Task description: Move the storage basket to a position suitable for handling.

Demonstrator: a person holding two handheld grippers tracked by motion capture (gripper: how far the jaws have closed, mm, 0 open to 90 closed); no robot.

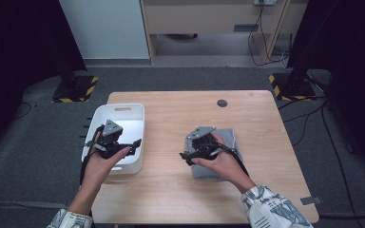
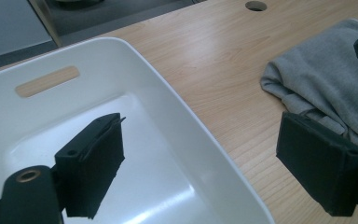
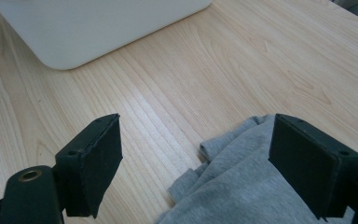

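Grey cloth (image 1: 218,153) lies bunched on the wooden table (image 1: 180,194), right of centre, toward the near half. In the right gripper view its rumpled edge (image 3: 223,186) sits on bare wood, with folds and a small rolled lip at the near left. I see the right gripper (image 1: 196,154) over the cloth's left edge in the high view, hand (image 1: 223,164) wrapped round its body. Its jaws stand wide apart; the right gripper view puts one jaw over bare table, the other over the cloth, fabric partly between them. Pads do not pinch it, so I call it released, nothing grasped. Cannot tell whether the far jaw rests on the fabric or hangs just above.

Left gripper (image 1: 123,146) is over the white bin (image 1: 135,137), which stands at the table's left edge, well apart from the cloth. In the left gripper view the jaws gape wide: one over the bin's bare floor (image 2: 135,186), the other beyond the bin's rim above the table, close to the cloth (image 2: 326,79). Nothing held there either. Left hand (image 1: 102,164) comes in from the near left. The bin has a slot handle (image 2: 46,80) in its far wall. A round hole (image 1: 222,103) is in the table near the far edge.
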